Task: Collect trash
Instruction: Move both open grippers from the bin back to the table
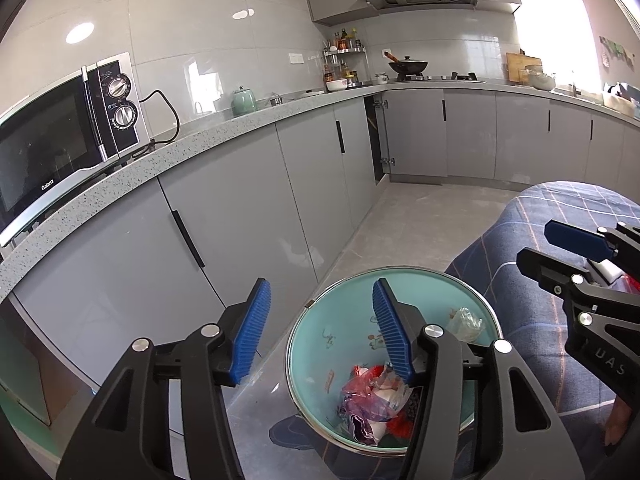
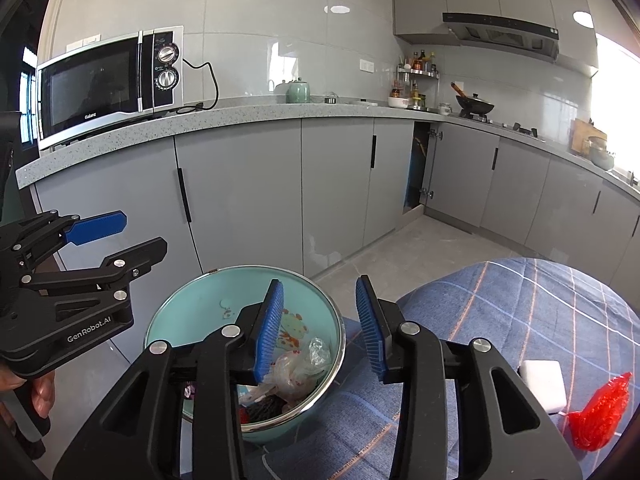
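Bin: a round, pale green bin (image 1: 394,360) stands on the floor, against the edge of a checked blue blanket (image 2: 520,320) and near the grey cabinets (image 2: 240,184).
Trash already in: crumpled plastic bags and wrappers (image 1: 376,404) lie heaped at the bottom of the bin; a clear scrap (image 1: 466,322) sits higher against its inner wall.
Trash left out: a white block (image 2: 544,384) and a red crinkled wrapper (image 2: 600,412) lie on the blanket, just beside each other, to the right of the bin.
Left gripper (image 1: 320,330): spread wide and holding nothing, poised above the bin's near-left rim.
Right gripper (image 2: 318,330): also wide and empty, one finger over the bin's mouth, the other over the blanket's edge.
Step in hand: judging by the empty grippers over a partly filled bin, this looks like the gap between one drop and the next pickup.
Next move: the right gripper is nearer the two leftover pieces, so it probably needs to swing right and down onto the blanket, straddle one piece, and close.
Care needed: the red wrapper looks thin and springy and may slip; the soft blanket could get pinched along with it.
Background: a microwave (image 2: 108,84) sits on the counter (image 2: 240,114), not part of the job.
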`<state>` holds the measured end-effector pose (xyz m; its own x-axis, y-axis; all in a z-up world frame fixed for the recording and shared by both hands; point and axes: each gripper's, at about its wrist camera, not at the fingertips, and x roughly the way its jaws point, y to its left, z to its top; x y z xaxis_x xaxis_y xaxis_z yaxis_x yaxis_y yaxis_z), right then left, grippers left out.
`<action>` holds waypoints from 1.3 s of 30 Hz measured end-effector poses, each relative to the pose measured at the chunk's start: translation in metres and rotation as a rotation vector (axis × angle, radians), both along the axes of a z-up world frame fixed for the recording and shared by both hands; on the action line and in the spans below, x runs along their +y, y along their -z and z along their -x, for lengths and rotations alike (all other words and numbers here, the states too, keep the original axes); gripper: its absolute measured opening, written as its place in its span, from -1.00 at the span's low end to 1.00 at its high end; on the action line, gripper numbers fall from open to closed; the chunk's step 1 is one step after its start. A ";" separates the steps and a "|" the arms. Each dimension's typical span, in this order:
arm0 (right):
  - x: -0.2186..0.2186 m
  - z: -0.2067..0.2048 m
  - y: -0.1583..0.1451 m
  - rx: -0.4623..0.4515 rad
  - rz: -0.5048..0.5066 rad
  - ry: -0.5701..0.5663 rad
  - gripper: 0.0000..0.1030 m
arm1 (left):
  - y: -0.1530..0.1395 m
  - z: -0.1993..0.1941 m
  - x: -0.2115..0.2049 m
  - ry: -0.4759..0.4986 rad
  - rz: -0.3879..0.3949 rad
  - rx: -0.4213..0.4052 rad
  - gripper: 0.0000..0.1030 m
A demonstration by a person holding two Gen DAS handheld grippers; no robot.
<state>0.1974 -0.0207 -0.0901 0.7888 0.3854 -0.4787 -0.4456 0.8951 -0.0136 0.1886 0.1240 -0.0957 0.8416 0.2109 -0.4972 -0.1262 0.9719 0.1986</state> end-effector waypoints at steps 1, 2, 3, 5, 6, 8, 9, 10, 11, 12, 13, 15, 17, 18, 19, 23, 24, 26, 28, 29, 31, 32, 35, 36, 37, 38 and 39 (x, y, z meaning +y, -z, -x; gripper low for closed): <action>0.000 0.000 0.000 0.000 -0.001 0.001 -0.26 | 0.000 0.000 0.000 -0.001 -0.002 0.002 0.05; -0.001 0.000 -0.001 0.002 -0.003 0.002 -0.26 | 0.000 0.000 -0.001 -0.002 -0.003 0.002 0.06; -0.001 0.000 -0.001 0.003 -0.004 0.004 -0.25 | 0.000 -0.001 -0.001 -0.002 -0.002 0.002 0.06; -0.003 0.000 0.000 0.003 -0.004 0.005 -0.25 | 0.000 0.000 -0.002 0.000 -0.006 0.002 0.08; -0.003 0.001 -0.001 0.002 -0.004 0.006 -0.25 | -0.001 0.000 -0.002 0.000 -0.007 0.002 0.12; -0.004 0.001 -0.002 0.001 -0.005 0.007 -0.25 | -0.001 0.000 -0.003 0.001 -0.010 -0.001 0.20; -0.004 0.002 -0.002 0.000 -0.005 0.008 -0.25 | -0.002 0.000 -0.004 0.001 -0.014 -0.003 0.22; -0.004 0.002 -0.003 -0.002 -0.004 0.009 -0.25 | -0.002 0.000 -0.004 0.002 -0.014 -0.004 0.22; -0.005 0.003 -0.003 -0.005 -0.002 0.010 -0.22 | -0.003 0.000 -0.005 0.003 -0.014 -0.004 0.24; -0.007 0.004 -0.004 -0.009 -0.002 0.014 -0.20 | -0.003 0.000 -0.006 0.003 -0.017 -0.005 0.27; -0.007 0.004 -0.005 -0.010 -0.002 0.016 -0.18 | -0.003 0.001 -0.007 0.003 -0.018 -0.007 0.29; -0.010 0.005 -0.005 -0.013 0.000 0.021 -0.18 | -0.004 0.001 -0.009 0.008 -0.021 -0.008 0.33; -0.013 0.005 -0.006 -0.015 0.002 0.027 -0.17 | -0.004 0.000 -0.011 0.011 -0.024 -0.006 0.35; -0.015 0.006 -0.006 -0.015 0.003 0.030 -0.17 | -0.004 -0.001 -0.013 0.014 -0.026 -0.004 0.40; -0.017 0.006 -0.006 -0.016 0.004 0.034 -0.17 | -0.004 0.000 -0.015 0.016 -0.029 -0.003 0.42; -0.026 0.008 -0.005 -0.018 0.006 0.052 -0.16 | -0.004 0.000 -0.026 0.029 -0.035 -0.004 0.45; -0.029 0.008 -0.005 -0.018 0.005 0.056 -0.16 | -0.005 0.000 -0.028 0.033 -0.035 -0.004 0.45; -0.036 0.009 -0.004 -0.018 0.004 0.068 -0.16 | -0.005 0.000 -0.034 0.042 -0.035 -0.003 0.46; -0.041 0.011 -0.004 -0.019 0.003 0.077 -0.15 | -0.006 0.001 -0.041 0.055 -0.039 -0.004 0.47; -0.044 0.011 -0.004 -0.021 0.005 0.082 -0.13 | -0.006 0.001 -0.045 0.061 -0.039 -0.004 0.47; -0.052 0.013 -0.004 -0.022 0.004 0.097 -0.11 | -0.006 0.000 -0.052 0.072 -0.041 -0.003 0.47; -0.056 0.013 -0.004 -0.021 0.003 0.103 -0.11 | -0.006 0.000 -0.054 0.076 -0.042 -0.002 0.48; -0.070 0.014 -0.003 -0.019 0.002 0.126 -0.10 | -0.005 -0.001 -0.065 0.095 -0.040 0.002 0.48; -0.075 0.015 -0.002 -0.019 0.001 0.134 -0.10 | -0.005 -0.001 -0.071 0.103 -0.041 0.003 0.48; -0.080 0.016 -0.002 -0.019 0.001 0.142 -0.09 | -0.005 -0.001 -0.075 0.110 -0.040 0.004 0.48; -0.086 0.017 -0.002 -0.018 0.002 0.152 -0.08 | -0.005 -0.002 -0.080 0.118 -0.038 0.005 0.49; -0.089 0.017 -0.001 -0.017 0.002 0.157 -0.08 | -0.005 -0.003 -0.083 0.124 -0.038 0.006 0.49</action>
<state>0.1801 -0.1102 -0.0888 0.8476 0.2553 -0.4652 -0.2996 0.9538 -0.0224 0.1915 0.0411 -0.0904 0.8593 0.1245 -0.4961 -0.0046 0.9718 0.2359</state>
